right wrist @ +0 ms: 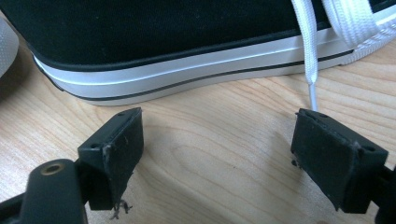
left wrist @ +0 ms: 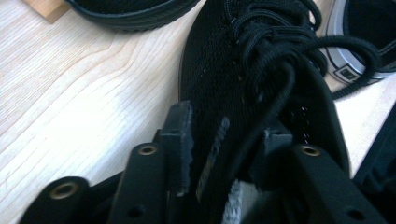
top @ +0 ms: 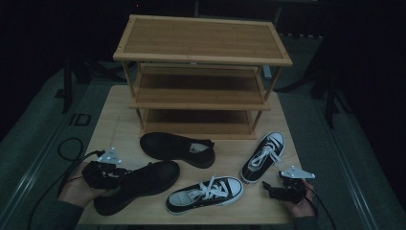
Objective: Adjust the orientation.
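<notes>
So we've got four shoes on the counter (top: 115,103) and none on the shoe rack (top: 201,76) yet, so by our reckoning this is basically the start. Our left tool (top: 103,173) is clamped on the heel collar of the black knit shoe (top: 139,184), which sits at the front left of the counter. Our right tool (top: 282,190) has its jaws wide apart, holding nothing, just beside the right-hand sneaker (top: 263,155). Still to go: all four shoes. The other black shoe (top: 177,148) lies right in front of the bottom shelf, so it kinda blocks a straight path in, and the second sneaker (top: 206,194) sits close beside ours.
</notes>
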A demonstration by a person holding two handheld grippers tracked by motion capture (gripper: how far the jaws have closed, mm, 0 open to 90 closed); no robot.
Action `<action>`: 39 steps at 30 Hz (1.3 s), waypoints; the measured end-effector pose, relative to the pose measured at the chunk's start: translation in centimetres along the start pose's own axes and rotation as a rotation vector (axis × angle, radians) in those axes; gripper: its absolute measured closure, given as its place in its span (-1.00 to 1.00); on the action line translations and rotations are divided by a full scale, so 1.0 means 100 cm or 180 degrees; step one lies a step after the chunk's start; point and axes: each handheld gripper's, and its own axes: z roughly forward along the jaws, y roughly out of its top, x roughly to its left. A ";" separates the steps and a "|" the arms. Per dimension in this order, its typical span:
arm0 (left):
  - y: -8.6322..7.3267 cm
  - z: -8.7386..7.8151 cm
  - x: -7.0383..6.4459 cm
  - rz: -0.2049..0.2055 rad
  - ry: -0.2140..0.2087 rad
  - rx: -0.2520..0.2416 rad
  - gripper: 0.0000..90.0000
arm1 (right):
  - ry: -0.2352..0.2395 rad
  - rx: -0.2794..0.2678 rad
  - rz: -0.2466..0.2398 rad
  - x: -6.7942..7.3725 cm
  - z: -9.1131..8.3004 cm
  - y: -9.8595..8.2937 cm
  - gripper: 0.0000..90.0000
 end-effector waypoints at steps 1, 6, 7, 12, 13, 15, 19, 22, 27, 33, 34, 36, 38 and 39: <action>0.001 0.002 -0.001 0.0036 0.0044 0.0028 0.63 | 0.0000 0.0000 -0.0001 0.000 0.000 0.000 -0.62; -0.001 -0.002 -0.002 0.0089 0.0147 -0.0018 0.93 | 0.0000 0.0000 -0.0001 0.000 0.000 0.000 -0.62; -0.002 -0.003 -0.001 0.0077 0.0183 -0.0026 0.93 | 0.0000 0.0000 0.0000 0.000 0.000 0.000 -0.62; -0.016 -0.013 0.006 -0.0072 0.0201 -0.0072 0.94 | 0.0001 0.0000 0.0000 0.000 0.000 0.000 -0.63; -0.022 -0.017 0.008 -0.0109 0.0234 -0.0083 0.94 | 0.0000 0.0000 0.0000 0.000 0.000 0.000 -0.63; -0.026 -0.020 0.010 -0.0158 0.0264 -0.0105 0.94 | 0.0001 0.0000 0.0000 0.000 0.000 0.000 -0.63; -0.039 -0.030 0.017 -0.0302 0.0368 -0.0142 0.94 | 0.0000 -0.0001 -0.0003 0.000 0.000 0.000 -0.63; -0.050 -0.037 0.024 -0.0443 0.0469 -0.0174 0.94 | 0.0001 -0.0001 -0.0001 0.000 0.000 0.000 -0.63; -0.062 -0.043 0.034 -0.0679 0.0602 -0.0217 0.94 | 0.0003 -0.0001 -0.0002 0.000 0.000 0.000 -0.63; -0.066 -0.045 0.044 -0.0887 0.0669 -0.0255 0.94 | 0.0003 -0.0001 -0.0001 0.000 0.000 0.000 -0.63; -0.067 -0.046 0.045 -0.0898 0.0681 -0.0250 0.94 | 0.0003 -0.0001 -0.0002 0.000 0.000 0.000 -0.63; -0.067 -0.046 0.048 -0.0942 0.0704 -0.0257 0.94 | 0.0003 -0.0001 -0.0001 0.000 0.000 0.000 -0.63; -0.068 -0.047 0.050 -0.0979 0.0718 -0.0259 0.94 | 0.0003 -0.0001 -0.0001 0.000 0.000 0.000 -0.63; -0.067 -0.046 0.055 -0.1070 0.0783 -0.0299 0.94 | 0.0004 -0.0002 -0.0002 0.000 0.000 0.000 -0.63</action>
